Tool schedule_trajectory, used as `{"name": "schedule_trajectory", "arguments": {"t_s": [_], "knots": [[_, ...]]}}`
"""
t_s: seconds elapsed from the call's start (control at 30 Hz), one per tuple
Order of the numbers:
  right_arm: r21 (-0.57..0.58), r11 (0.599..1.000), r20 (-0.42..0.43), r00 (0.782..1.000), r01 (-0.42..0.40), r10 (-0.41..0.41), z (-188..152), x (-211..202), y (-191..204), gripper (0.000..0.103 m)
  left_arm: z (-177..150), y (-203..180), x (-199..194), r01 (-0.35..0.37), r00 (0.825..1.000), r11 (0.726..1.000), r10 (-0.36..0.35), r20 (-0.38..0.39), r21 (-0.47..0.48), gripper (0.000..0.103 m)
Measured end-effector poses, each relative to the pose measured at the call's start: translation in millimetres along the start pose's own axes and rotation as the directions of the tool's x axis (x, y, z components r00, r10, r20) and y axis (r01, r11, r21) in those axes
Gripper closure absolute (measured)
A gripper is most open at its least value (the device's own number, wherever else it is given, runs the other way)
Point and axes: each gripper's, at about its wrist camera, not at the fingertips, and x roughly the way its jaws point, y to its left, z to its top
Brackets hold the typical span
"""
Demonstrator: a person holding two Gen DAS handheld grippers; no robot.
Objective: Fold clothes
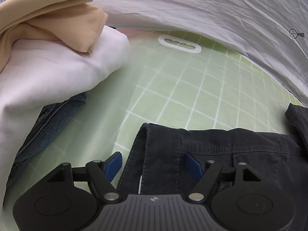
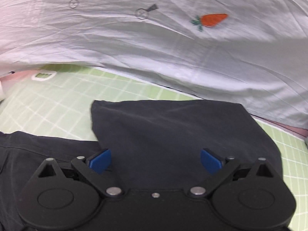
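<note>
A black garment (image 1: 221, 154) with stitched seams lies on the green grid mat (image 1: 182, 80). My left gripper (image 1: 153, 163) is open, its blue pads straddling the garment's left hemmed edge. In the right wrist view a folded flap of the same black garment (image 2: 173, 130) lies over the rest of it, and my right gripper (image 2: 155, 160) is open just above that flap, with cloth between the pads but not pinched.
A stack of folded clothes sits at the left: a tan piece (image 1: 48, 13) on a white one (image 1: 57, 67) on blue denim (image 1: 50, 119). A crumpled white sheet (image 2: 154, 48) with a carrot patch (image 2: 212, 20) borders the mat's far side. A white handle cut-out (image 1: 179, 44) marks the mat's edge.
</note>
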Motion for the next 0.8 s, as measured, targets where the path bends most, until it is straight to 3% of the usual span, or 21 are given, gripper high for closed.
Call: {"name": "schedule_trajectory", "arguments": {"t_s": [0.07,0.2,0.27,0.3,0.37,0.43,0.47,0.53,0.6,0.7,0.77,0.8], "knots": [[-0.054,0.998,-0.002,0.999,-0.044,0.043,5,6,19,0.002,1,-4,2,0.006,1.000,1.000,-0.006,0.009,0.023,0.027],[-0.185,0.982,-0.006,0.999,0.040,-0.042,4,22,44,0.008,4,-9,5,0.002,1.000,0.999,-0.003,0.013,0.039,0.027],[-0.189,0.979,0.017,0.997,0.074,-0.073,4,20,42,0.022,3,-10,5,0.001,1.000,0.999,-0.002,0.018,0.040,0.028],[-0.183,0.980,0.033,0.997,0.081,-0.076,5,17,38,0.036,2,-10,5,0.000,1.000,0.999,-0.001,0.020,0.042,0.028],[-0.164,0.985,0.056,0.997,0.059,-0.051,5,11,26,0.050,1,-11,5,-0.002,1.000,0.999,0.000,0.025,0.042,0.028],[-0.143,0.989,0.085,0.996,0.041,-0.029,5,3,11,0.078,1,-13,4,-0.005,1.000,0.999,0.004,0.031,0.039,0.034],[-0.125,0.991,0.111,0.993,0.047,-0.033,5,-4,1,0.083,1,-14,4,-0.007,0.999,0.999,0.005,0.033,0.038,0.035],[-0.095,0.988,0.161,0.982,0.118,-0.101,5,-18,-16,0.092,0,-15,3,-0.010,0.999,0.999,0.009,0.039,0.036,0.036],[-0.041,0.977,0.193,0.961,0.210,-0.198,5,-33,-40,0.093,0,-17,2,-0.013,0.999,0.999,0.012,0.044,0.033,0.039],[0.100,0.947,0.164,0.933,0.306,-0.319,-1,-44,-95,0.094,-1,-19,1,-0.018,0.998,0.999,0.017,0.053,0.029,0.045],[0.191,0.901,0.119,0.902,0.389,-0.415,-12,-47,-134,0.094,-1,-20,1,-0.022,0.998,0.999,0.020,0.058,0.027,0.051],[0.223,0.878,0.091,0.888,0.424,-0.452,-19,-49,-151,0.095,-1,-21,0,-0.023,0.998,0.999,0.022,0.061,0.025,0.062]]}}
